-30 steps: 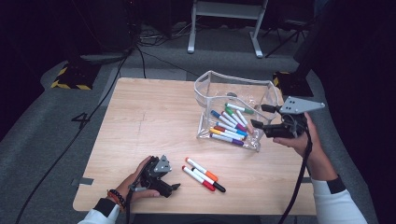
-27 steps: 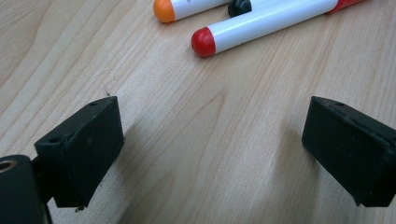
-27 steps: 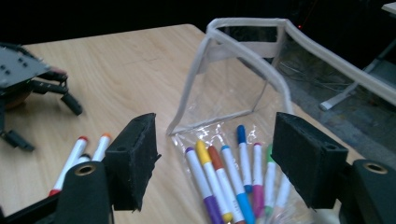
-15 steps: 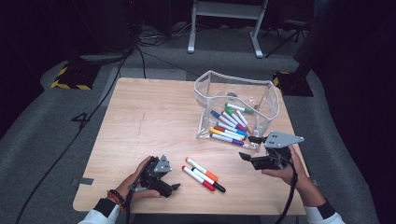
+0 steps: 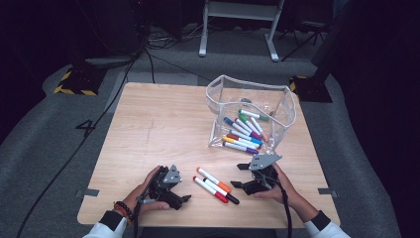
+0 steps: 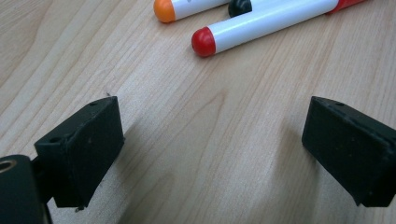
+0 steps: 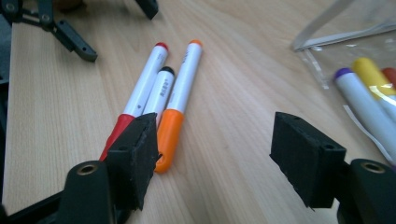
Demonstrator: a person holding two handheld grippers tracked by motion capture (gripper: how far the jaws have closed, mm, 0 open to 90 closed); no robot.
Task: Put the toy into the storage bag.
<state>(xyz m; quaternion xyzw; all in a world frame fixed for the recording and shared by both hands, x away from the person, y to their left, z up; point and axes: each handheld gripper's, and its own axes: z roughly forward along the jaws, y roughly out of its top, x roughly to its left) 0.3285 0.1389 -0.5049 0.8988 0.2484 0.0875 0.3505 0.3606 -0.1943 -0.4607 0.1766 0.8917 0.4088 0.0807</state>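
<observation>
High view first: on the wooden table (image 5: 163, 124) three loose markers lie side by side near the front edge, the orange marker (image 5: 214, 179), the black marker (image 5: 221, 190) and the red marker (image 5: 210, 190). At nine o'clock of them sits the left gripper (image 5: 184, 199), low on the wood, jaws apart and nothing between them. At three o'clock of the trio is the right gripper (image 5: 238, 175), jaws spread wide and pointing at the markers, empty. At twelve o'clock of that gripper stands the clear pouch (image 5: 285, 106) with more coloured markers inside.

Left gripper view now: both black jaws stand well apart over bare wood, released, gripping nothing. Up at twelve o'clock the red marker (image 6: 261, 23) shows its red cap, with the orange marker (image 6: 187, 6) just beside it at eleven o'clock, both well apart from the jaws.

Right gripper view: the jaws gape open with empty table between them. The three markers lie touching one another at eleven o'clock, the orange marker (image 7: 180, 98) nearest the left-hand jaw, the black marker (image 7: 159, 93) in the middle, the red marker (image 7: 140, 95) outermost. The pouch (image 7: 327, 32) sits at two o'clock, a purple-capped and a yellow marker showing through its wall. The left gripper (image 7: 116, 30) is at eleven o'clock, far off.
</observation>
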